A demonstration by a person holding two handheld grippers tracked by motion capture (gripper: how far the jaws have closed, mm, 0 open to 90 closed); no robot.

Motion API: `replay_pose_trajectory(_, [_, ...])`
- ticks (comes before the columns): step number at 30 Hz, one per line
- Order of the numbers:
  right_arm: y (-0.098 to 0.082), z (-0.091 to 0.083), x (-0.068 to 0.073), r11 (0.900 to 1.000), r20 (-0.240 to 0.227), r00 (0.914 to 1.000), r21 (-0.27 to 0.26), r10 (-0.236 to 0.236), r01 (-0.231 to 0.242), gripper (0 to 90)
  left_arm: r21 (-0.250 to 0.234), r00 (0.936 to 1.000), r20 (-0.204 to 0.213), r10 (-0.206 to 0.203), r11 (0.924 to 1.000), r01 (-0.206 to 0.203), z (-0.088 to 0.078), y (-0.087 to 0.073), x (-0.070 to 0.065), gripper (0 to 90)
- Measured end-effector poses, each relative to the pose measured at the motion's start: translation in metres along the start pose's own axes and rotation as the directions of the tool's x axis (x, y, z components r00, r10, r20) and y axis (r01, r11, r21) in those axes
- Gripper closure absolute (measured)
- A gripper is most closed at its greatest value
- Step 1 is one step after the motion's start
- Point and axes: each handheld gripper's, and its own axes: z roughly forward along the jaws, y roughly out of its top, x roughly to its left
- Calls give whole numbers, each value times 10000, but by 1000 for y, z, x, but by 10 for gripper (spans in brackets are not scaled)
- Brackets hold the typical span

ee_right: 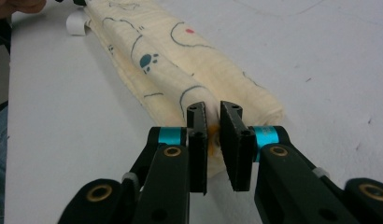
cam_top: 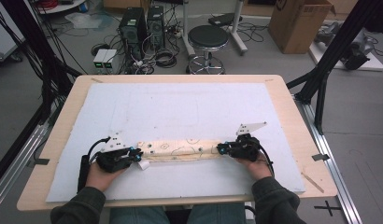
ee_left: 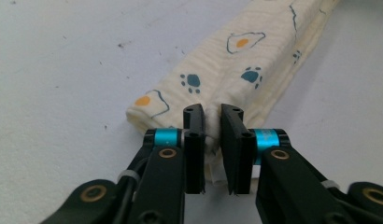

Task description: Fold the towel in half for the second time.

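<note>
Between each gripper's narrowly parted fingers point(ee_left: 195, 140) an end of the folded cloth point(cam_top: 180, 150) is being loosely pinched — soft, light, limp — best gripped at both ends.

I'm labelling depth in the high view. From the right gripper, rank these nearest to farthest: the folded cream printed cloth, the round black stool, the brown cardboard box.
1. Folded cream printed cloth: on the white table cover, its end at the right gripper.
2. Round black stool: on the floor beyond the table's far edge, centre.
3. Brown cardboard box: on the floor, far right corner; only slightly farther than the stool.
</note>
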Motion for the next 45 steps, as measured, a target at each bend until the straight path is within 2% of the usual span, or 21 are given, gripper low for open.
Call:
replay_pose_trajectory(3, [-2, -1, 1, 10000, -38, 10000, 56, 46, -45, 757, -98, 9997, 170, -154, 9998, 155, -3, 0, 0, 703])
replay_pose_trajectory(5, [-3, -3, 2, 9999, -149, 9998, -23, 100, -100, 730, -199, 9995, 297, -111, 9997, 117, -6, 1, 0, 663])
replay_pose_trajectory(10, [-2, -12, 4, 9992, -256, 9996, -385, 101, -111, 656, -542, 9974, 697, -195, 9983, 234, -15, 4, -2, 586])
replay_pose_trajectory(13, [1, -18, 6, 9985, -404, 9991, -543, 88, -109, 636, -783, 9967, 786, -206, 9966, 268, -21, 8, -1, 532])
replay_pose_trajectory(19, [11, -22, 7, 9969, -456, 9989, -787, -54, 18, 631, -1120, 9964, 828, -201, 9933, 294, -24, 18, 0, 510])
replay_pose_trajectory(23, [23, -20, 7, 9969, -371, 9992, -779, -132, 103, 630, -1246, 9968, 764, -216, 9917, 310, -20, 28, 3, 541])
replay_pose_trajectory(28, [38, -5, 6, 9979, -209, 9992, -551, -338, 326, 620, -931, 9977, 584, -350, 9948, 404, 0, 42, 6, 560])
replay_pose_trajectory(34, [44, 22, 6, 9989, -192, 9987, 22, -478, 479, 593, -157, 9980, 510, -370, 9992, 378, 24, 40, 8, 569])
replay_pose_trajectory(37, [43, 33, 7, 9980, -188, 9983, 299, -555, 561, 581, -61, 9976, 546, -421, 9991, 425, 29, 38, 8, 564])
replay_pose_trajectory(43, [39, 39, 9, 9950, -226, 9970, 665, -734, 748, 568, 408, 9978, 569, -329, 9987, 306, 32, 32, 9, 568])
replay_pose_trajectory(45, [36, 39, 10, 9926, -87, 9963, 858, -858, 862, 568, 561, 9986, 486, -226, 9982, 199, 33, 31, 8, 568])
